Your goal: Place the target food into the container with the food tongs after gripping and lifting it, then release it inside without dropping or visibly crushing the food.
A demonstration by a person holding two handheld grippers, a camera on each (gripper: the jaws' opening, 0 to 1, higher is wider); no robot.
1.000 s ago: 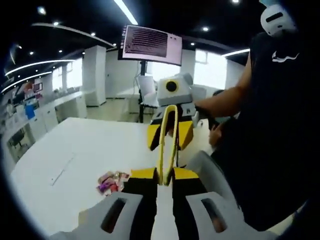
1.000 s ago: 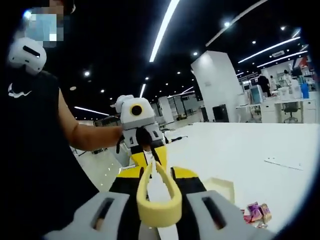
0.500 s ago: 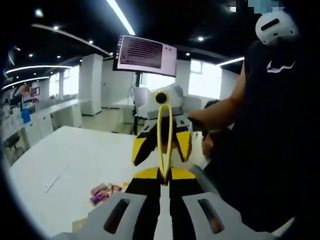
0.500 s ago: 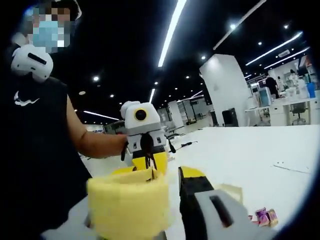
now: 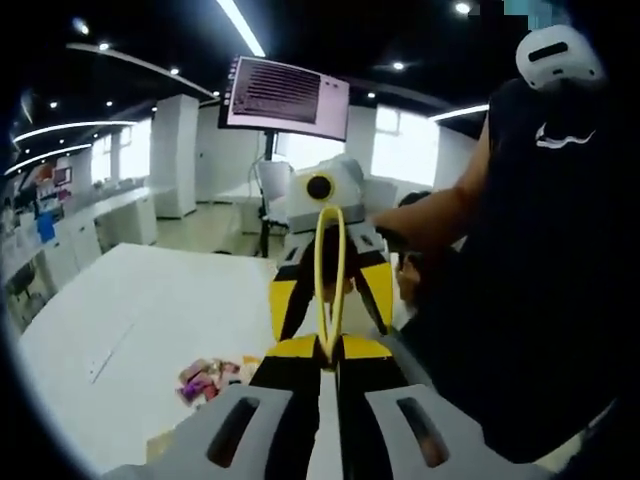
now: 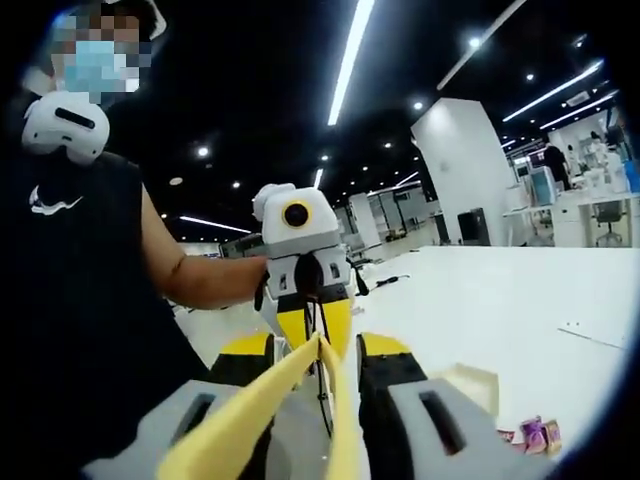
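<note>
Tongs (image 6: 300, 400) had swung edge-on between the right gripper's (image 6: 320, 350) jaws, grip uncertain. Left gripper (image 5: 325, 345) clamped them. Wrapped food (image 5: 205, 375) lay on the surface (image 5: 150, 320); light, crushable, grip mid-body.

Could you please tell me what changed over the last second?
In the right gripper view the yellow tongs have turned, from a loop facing the camera to arms slanting between the jaws of the open right gripper. The left gripper stays shut on them; the snack packets lie unmoved on the table.
</note>
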